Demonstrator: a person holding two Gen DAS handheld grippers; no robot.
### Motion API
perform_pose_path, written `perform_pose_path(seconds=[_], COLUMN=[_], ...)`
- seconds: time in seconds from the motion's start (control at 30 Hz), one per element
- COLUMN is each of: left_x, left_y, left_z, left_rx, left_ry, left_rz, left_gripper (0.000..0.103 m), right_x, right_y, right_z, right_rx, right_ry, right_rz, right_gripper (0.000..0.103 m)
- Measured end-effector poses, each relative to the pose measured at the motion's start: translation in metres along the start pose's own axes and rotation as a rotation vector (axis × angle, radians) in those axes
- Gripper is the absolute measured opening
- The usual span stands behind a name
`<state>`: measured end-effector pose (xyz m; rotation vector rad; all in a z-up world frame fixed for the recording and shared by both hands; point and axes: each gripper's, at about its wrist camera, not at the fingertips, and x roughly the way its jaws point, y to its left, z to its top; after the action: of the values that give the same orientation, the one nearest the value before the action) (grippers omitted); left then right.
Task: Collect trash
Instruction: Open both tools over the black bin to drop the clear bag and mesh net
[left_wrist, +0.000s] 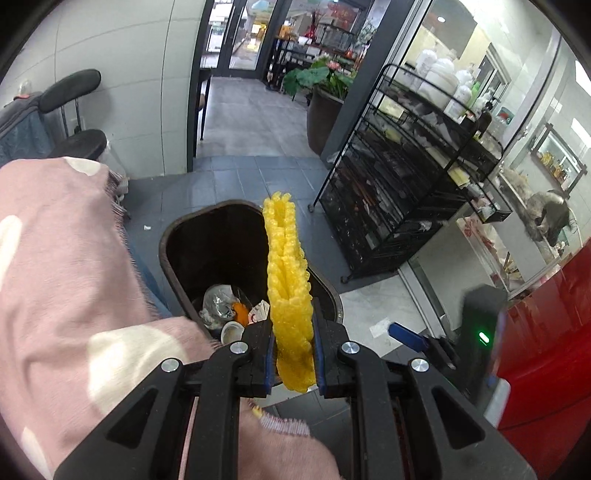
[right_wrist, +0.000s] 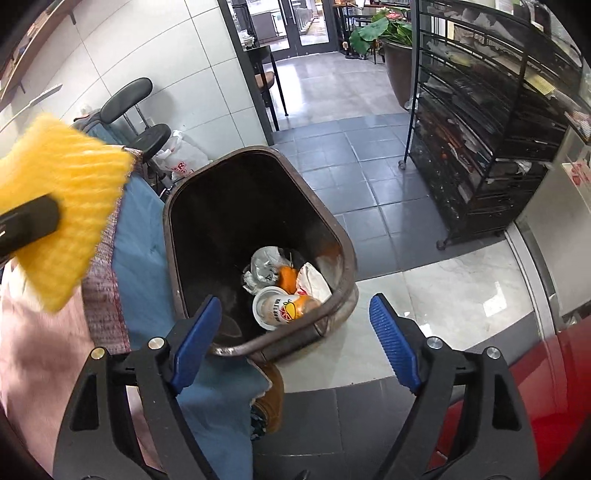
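My left gripper (left_wrist: 294, 354) is shut on a yellow foam net sleeve (left_wrist: 286, 280) and holds it upright above the near right rim of a dark brown trash bin (left_wrist: 173, 236). The sleeve also shows at the left of the right wrist view (right_wrist: 62, 206), pinched by a black finger. The bin (right_wrist: 192, 173) holds a paper cup (right_wrist: 275, 306), crumpled clear plastic (right_wrist: 264, 267), an orange piece and a wrapper. My right gripper (right_wrist: 295, 332) is open and empty just above the bin's near rim. Its blue pad (left_wrist: 406, 334) shows in the left wrist view.
A black wire rack on wheels (left_wrist: 399, 177) (right_wrist: 491, 122) stands to the right on the tiled floor. A red surface (right_wrist: 535, 387) lies at the lower right. The person's pink sleeve (left_wrist: 59, 280) and blue jeans (right_wrist: 144, 251) are left of the bin. Black stools (right_wrist: 147, 125) stand behind.
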<state>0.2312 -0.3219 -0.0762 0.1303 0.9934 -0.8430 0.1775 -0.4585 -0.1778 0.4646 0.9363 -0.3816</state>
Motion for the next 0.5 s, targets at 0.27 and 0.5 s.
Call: perform_pose_path(seconds=[0.27,0.5], left_x=[0.014,0.008], left_y=[-0.01,-0.016], left_z=[0.007,0.001], left_rx=[0.015,0.076], left_ry=[0.019,0.003], left_rz=[0.038,0.064], left_gripper=[0.084,0.092], right_x=[-0.001,-0.003], right_y=[-0.015,-0.023], right_z=[-0.006,-0.013], right_rx=[0.035,0.05], right_ry=[0.01,0.017], right_rz=[-0.016,-0.027], right_gripper=[0.085,0.085])
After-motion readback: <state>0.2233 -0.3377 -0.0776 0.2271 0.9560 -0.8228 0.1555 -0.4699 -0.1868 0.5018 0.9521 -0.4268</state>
